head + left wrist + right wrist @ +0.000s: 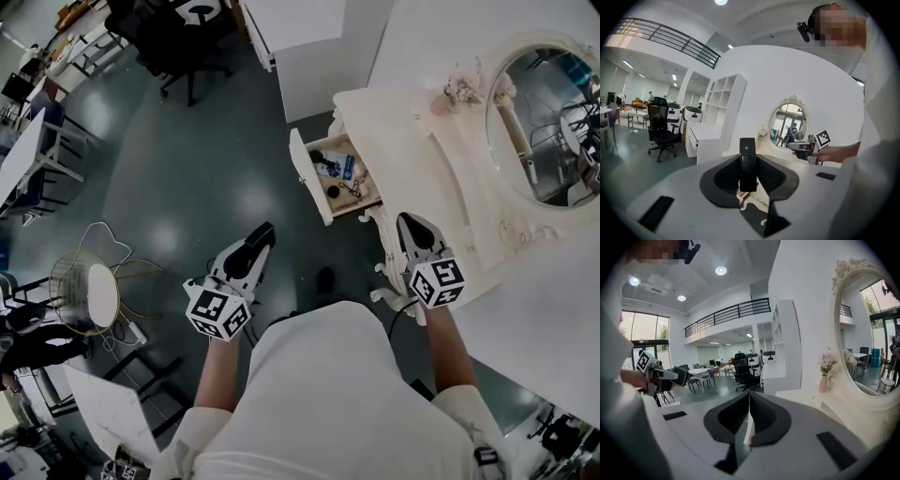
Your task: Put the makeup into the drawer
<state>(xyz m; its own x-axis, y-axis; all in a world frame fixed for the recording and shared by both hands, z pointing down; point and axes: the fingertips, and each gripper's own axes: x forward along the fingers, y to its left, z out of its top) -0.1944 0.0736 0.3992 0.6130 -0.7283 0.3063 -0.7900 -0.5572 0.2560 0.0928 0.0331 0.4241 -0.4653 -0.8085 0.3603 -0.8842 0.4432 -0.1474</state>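
We see our left gripper [260,237] clamped on a flat black makeup case [747,161], which stands edge-on and upright between the two pads. In the head view this gripper hangs over the dark grey floor [187,178], below and to the left of the open wooden drawer [307,178], apart from it.

Our right gripper [749,417] has its jaws pressed together with nothing between them. In the head view it sits over the front edge of the cream carved dressing bench [441,187], just below and to the right of the drawer.

The drawer is pulled out from the bench's left end, and several small items [339,173] lie inside; we cannot tell what each one is. Farther along the bench stands an oval mirror in a cream frame [544,122], with pale pink flowers [828,364] in a small vase beside it.
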